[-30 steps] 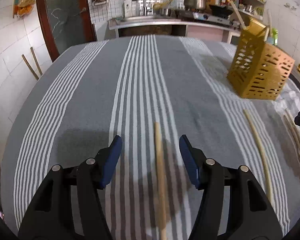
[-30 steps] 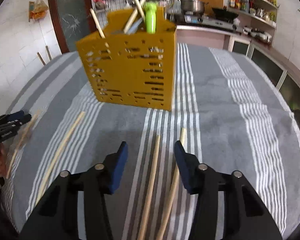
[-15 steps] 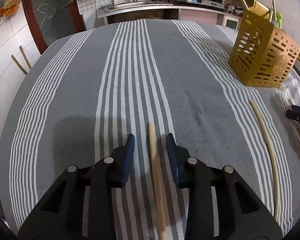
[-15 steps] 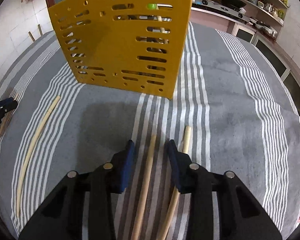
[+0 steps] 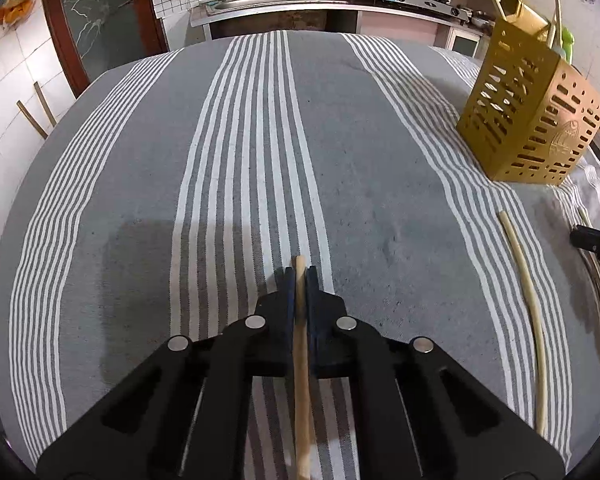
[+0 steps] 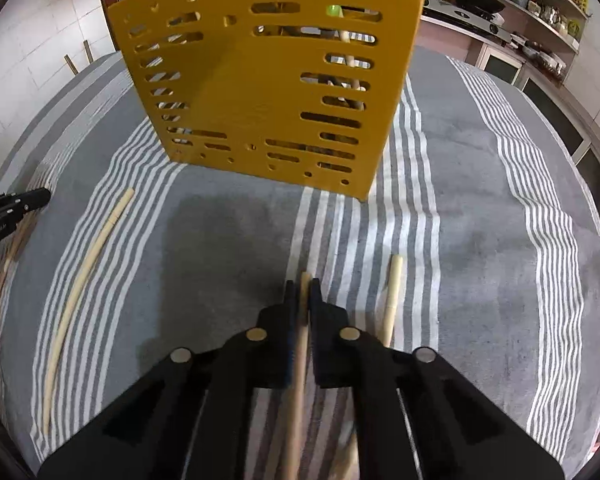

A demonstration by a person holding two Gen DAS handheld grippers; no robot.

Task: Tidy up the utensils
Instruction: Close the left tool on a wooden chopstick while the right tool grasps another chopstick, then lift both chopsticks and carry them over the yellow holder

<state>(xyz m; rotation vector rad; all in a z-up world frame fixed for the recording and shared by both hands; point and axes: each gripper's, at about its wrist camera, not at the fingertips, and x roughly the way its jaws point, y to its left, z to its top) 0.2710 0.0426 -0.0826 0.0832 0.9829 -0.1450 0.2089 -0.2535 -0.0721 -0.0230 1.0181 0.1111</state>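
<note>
Both tools grip one wooden chopstick each on a striped table.

Left tool [image 5: 300, 280] is clenched on a wooden chopstick [image 5: 302, 380] that lies on the grey striped tablecloth [image 5: 140, 200]; to its right lie a pale curved chopstick [image 5: 528, 300] and, further back, a yellow slotted utensil holder [image 5: 532, 120]. Right tool [image 6: 302, 292] is clamped on another chopstick [image 6: 296, 380], with a second chopstick [image 6: 392, 292] lying just beside it on the right. Directly ahead stands the holder, holding several utensils.
</note>
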